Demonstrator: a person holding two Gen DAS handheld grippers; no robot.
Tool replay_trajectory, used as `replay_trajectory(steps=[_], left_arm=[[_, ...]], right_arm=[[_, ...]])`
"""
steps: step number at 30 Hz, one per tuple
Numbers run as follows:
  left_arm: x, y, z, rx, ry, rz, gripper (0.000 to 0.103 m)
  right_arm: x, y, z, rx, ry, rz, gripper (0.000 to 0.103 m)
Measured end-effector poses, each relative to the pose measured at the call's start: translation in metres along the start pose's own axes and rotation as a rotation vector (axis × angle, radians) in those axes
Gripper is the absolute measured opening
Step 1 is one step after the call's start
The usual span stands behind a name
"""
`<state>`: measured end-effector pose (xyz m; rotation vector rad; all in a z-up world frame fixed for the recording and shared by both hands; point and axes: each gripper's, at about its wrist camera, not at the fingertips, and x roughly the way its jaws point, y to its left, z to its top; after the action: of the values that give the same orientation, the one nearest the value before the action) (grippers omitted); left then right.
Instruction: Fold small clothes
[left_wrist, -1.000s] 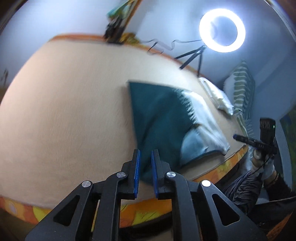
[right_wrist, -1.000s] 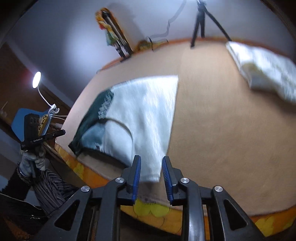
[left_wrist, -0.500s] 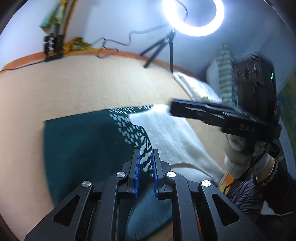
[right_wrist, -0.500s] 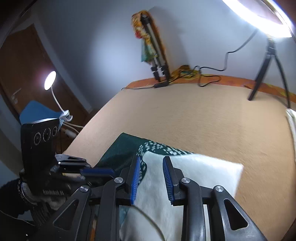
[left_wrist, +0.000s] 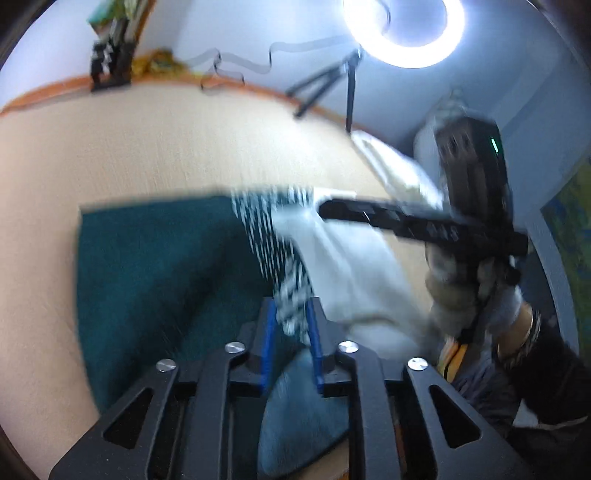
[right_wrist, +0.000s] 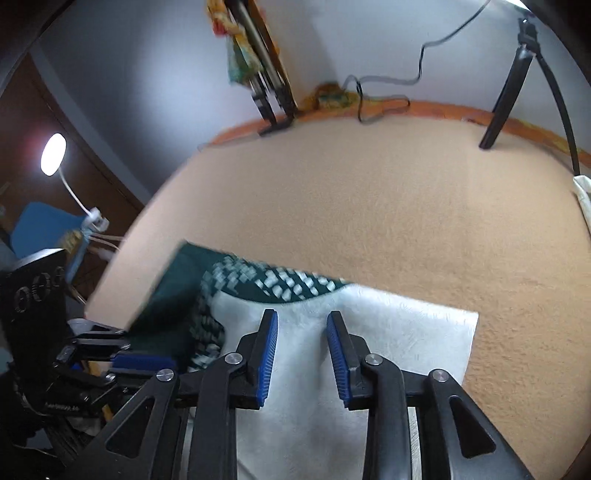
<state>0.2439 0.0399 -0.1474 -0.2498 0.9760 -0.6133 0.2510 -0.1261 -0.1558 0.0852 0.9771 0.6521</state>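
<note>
Peach bedcover (right_wrist: 388, 206), broad, textured. Teal-and-white garment (left_wrist: 155, 266), flat near front edge of bedcover. Left gripper (left_wrist: 291, 343): jaws opening, patterned fold of garment between blue pads. Right gripper (right_wrist: 302, 354): jaws apart, over white part of garment, nothing gripped. Ring light (left_wrist: 404, 31), lit, behind.

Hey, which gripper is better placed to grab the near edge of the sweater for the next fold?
Left. The left gripper already has the sweater's patterned fold between its opening jaws. The right gripper hovers over the flat white part, holding nothing.
</note>
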Motion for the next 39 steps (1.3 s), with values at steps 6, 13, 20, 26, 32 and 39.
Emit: replay_trajectory(steps=[6, 13, 20, 26, 32, 39], left_arm=[[0.006, 0.012, 0.038, -0.030, -0.078, 0.087, 0.019], [0.040, 0.039, 0.033, -0.050, -0.005, 0.182, 0.019], [0.013, 0.057, 0.022, -0.102, -0.046, 0.241, 0.019], [-0.031, 0.076, 0.012, -0.177, -0.116, 0.269, 0.019], [-0.081, 0.077, -0.020, -0.241, -0.153, 0.207, 0.047], [-0.099, 0.093, -0.070, -0.480, -0.096, 0.039, 0.048]], right_arm=[[0.012, 0.019, 0.008, -0.059, -0.021, -0.033, 0.026], [0.035, 0.020, 0.009, -0.096, 0.050, -0.109, 0.026], [0.007, -0.028, 0.000, 0.044, 0.067, -0.204, 0.025], [-0.038, -0.068, -0.016, 0.157, 0.018, -0.244, 0.038], [-0.081, -0.088, -0.040, 0.200, -0.081, -0.162, 0.061], [-0.079, -0.108, -0.060, 0.291, -0.001, 0.013, 0.074]])
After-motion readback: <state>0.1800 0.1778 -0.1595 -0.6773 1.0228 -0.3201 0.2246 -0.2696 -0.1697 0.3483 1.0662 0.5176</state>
